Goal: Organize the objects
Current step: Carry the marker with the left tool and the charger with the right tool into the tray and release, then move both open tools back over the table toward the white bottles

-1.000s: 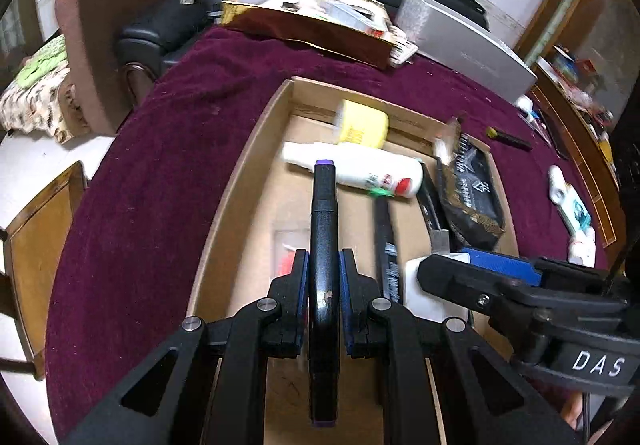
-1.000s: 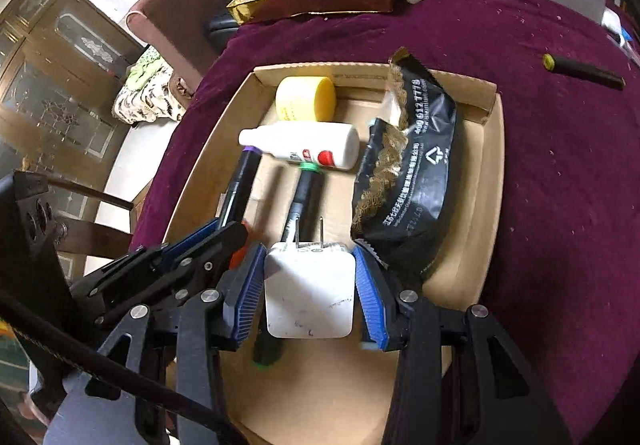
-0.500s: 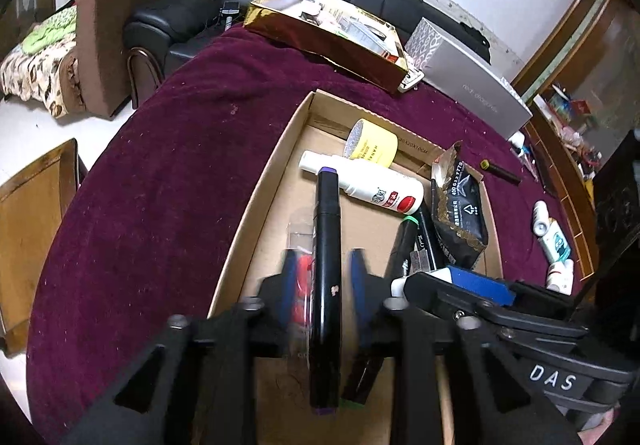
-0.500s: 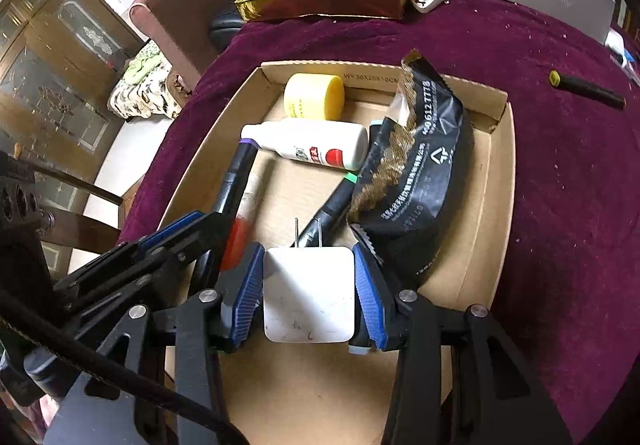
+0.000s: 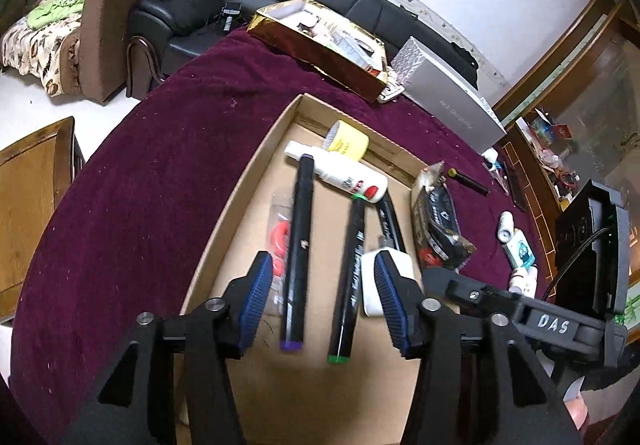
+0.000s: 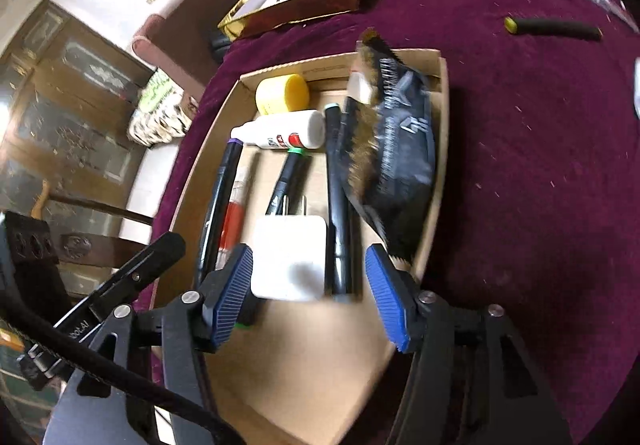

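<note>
While both jaws have just been opening, the left hand-held gripper (image 5: 320, 295) stands released over the purple-capped marker (image 5: 297, 253) in the cardboard tray (image 5: 236, 205); the right hand-held gripper (image 6: 310, 295) is released around the white charger (image 6: 289, 257). Maroon worktop (image 5: 160, 173) lies bare along the tray's left edge.

Counter (image 5: 160, 173) under a maroon cloth, bearing an open cardboard tray (image 5: 256, 165), gold box (image 5: 320, 49), grey box (image 5: 448, 101), yellow-tipped black marker (image 6: 554, 28), small white bottles (image 5: 516, 241) near its right edge

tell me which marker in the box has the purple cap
The purple-capped marker is leftmost, beside the red packet; the green-capped marker lies to its right.
</note>
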Available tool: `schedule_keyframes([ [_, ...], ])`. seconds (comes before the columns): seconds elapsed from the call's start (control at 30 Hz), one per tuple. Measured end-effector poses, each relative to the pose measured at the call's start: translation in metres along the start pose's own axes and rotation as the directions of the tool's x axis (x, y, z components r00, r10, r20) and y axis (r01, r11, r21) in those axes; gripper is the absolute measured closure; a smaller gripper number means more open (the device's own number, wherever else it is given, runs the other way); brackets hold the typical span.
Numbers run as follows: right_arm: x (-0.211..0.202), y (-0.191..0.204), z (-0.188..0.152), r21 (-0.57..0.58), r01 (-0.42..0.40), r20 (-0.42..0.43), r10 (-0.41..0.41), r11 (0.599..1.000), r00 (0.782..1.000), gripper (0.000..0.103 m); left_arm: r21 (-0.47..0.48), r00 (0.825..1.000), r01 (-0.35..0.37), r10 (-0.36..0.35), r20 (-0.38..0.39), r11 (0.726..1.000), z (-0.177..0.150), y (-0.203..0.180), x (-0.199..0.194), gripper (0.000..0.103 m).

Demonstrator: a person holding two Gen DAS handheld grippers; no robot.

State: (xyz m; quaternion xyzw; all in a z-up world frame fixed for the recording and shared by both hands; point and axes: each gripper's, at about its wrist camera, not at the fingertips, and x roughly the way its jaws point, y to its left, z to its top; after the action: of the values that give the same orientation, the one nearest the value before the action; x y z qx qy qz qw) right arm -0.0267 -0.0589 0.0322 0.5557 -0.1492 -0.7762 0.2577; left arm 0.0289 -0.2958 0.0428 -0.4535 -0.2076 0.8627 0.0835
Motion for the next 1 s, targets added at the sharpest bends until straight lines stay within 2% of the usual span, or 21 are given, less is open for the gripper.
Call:
schedule_keyframes([
  [0.13, -0.026, -0.014, -0.009, 0.020, -0.045, 0.033, 0.044, 0.999, 0.998, 0.044, 0.021, 1.000, 0.024, -0.024, 0.003, 0.999, -0.009, -0.015, -0.011, 0.055],
  [0.3, -0.073, -0.039, -0.020, 0.008, 0.004, 0.113, -0.005, 1.000, 0.994, 0.038, 0.062, 0.997, 0.080, -0.081, 0.011, 0.995, -0.020, -0.048, -0.027, 0.052],
  [0.47, -0.122, -0.082, -0.030, 0.060, 0.049, 0.192, -0.060, 0.997, 0.979, 0.037, 0.144, 0.992, 0.129, -0.128, -0.014, 0.981, -0.034, -0.095, -0.031, 0.051],
  [0.6, -0.162, -0.127, -0.031, 0.137, 0.092, 0.268, -0.126, 0.986, 0.955, 0.037, 0.234, 0.984, 0.176, -0.164, -0.071, 0.956, -0.054, -0.147, -0.022, 0.051],
  [0.7, -0.191, -0.162, -0.029, 0.204, 0.113, 0.326, -0.176, 0.972, 0.929, 0.037, 0.284, 0.975, 0.212, -0.184, -0.123, 0.935, -0.070, -0.176, -0.007, 0.051],
  [0.8, -0.209, -0.194, -0.024, 0.263, 0.128, 0.356, -0.219, 0.956, 0.908, 0.031, 0.303, 0.967, 0.227, -0.179, -0.181, 0.926, -0.087, -0.196, 0.016, 0.051],
  [0.9, -0.212, -0.218, -0.019, 0.297, 0.096, 0.351, -0.202, 0.950, 0.914, 0.031, 0.321, 0.967, 0.188, -0.119, -0.224, 0.928, -0.103, -0.207, 0.044, 0.051],
  [1.0, -0.206, -0.229, -0.017, 0.314, 0.090, 0.342, -0.201, 0.945, 0.918, 0.031, 0.323, 0.959, 0.171, -0.081, -0.272, 0.931, -0.116, -0.210, 0.070, 0.051],
])
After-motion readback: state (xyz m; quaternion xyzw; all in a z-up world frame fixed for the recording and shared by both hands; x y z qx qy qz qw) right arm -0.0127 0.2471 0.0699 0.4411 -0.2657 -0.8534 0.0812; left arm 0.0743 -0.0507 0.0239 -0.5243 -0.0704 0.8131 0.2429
